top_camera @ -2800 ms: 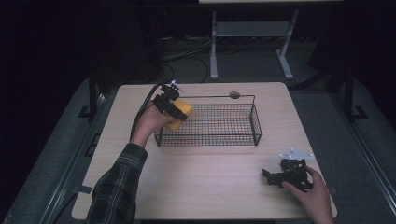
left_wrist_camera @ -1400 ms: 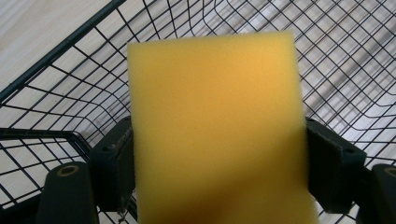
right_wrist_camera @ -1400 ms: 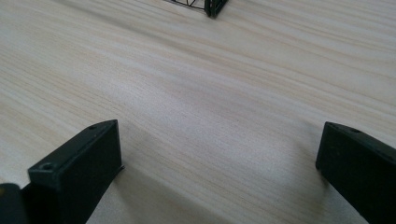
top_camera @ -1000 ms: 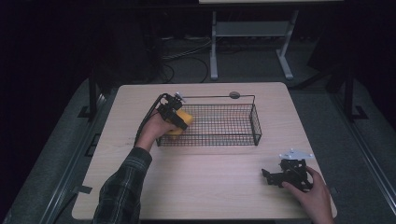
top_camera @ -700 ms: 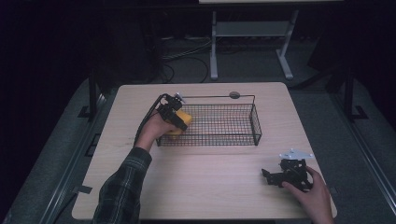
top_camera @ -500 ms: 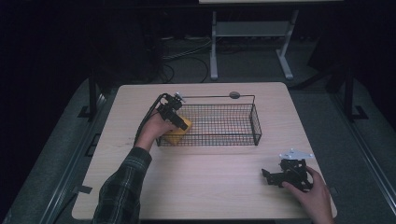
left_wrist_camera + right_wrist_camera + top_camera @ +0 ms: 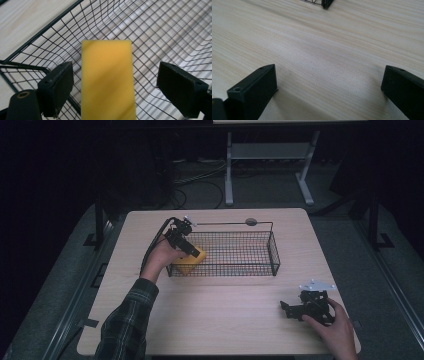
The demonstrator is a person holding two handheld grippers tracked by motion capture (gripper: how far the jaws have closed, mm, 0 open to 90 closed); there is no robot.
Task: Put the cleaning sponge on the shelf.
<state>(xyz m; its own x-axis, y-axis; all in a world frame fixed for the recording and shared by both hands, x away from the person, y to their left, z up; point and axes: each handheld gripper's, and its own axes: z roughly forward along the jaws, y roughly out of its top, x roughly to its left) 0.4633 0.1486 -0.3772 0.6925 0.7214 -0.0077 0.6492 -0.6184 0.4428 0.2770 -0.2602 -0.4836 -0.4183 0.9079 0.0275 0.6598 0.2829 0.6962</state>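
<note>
A yellow block (image 7: 187, 262) sits inside the left end of the black wire basket (image 7: 270, 251). My left gripper (image 7: 193, 252) reaches down into that end from the left. In the left gripper view the yellow block (image 7: 108, 80) stands between the two jaws with a gap on each side, so the left gripper (image 7: 113, 75) is open. My right gripper (image 7: 286, 308) rests near the table's front right corner, held by a hand. In the right gripper view the right gripper (image 7: 330, 72) is open over bare wood.
The basket's thin handle (image 7: 235, 223) arches over its far side. A small dark round object (image 7: 251, 221) lies just behind the basket. A corner of the basket (image 7: 325, 3) shows at the top of the right gripper view. The light wooden table (image 7: 225, 315) stretches between basket and front edge.
The left gripper has lowered the yellow block from above the basket's left corner down into the basket, and its jaws now stand apart from the block. The right gripper has stayed put.
</note>
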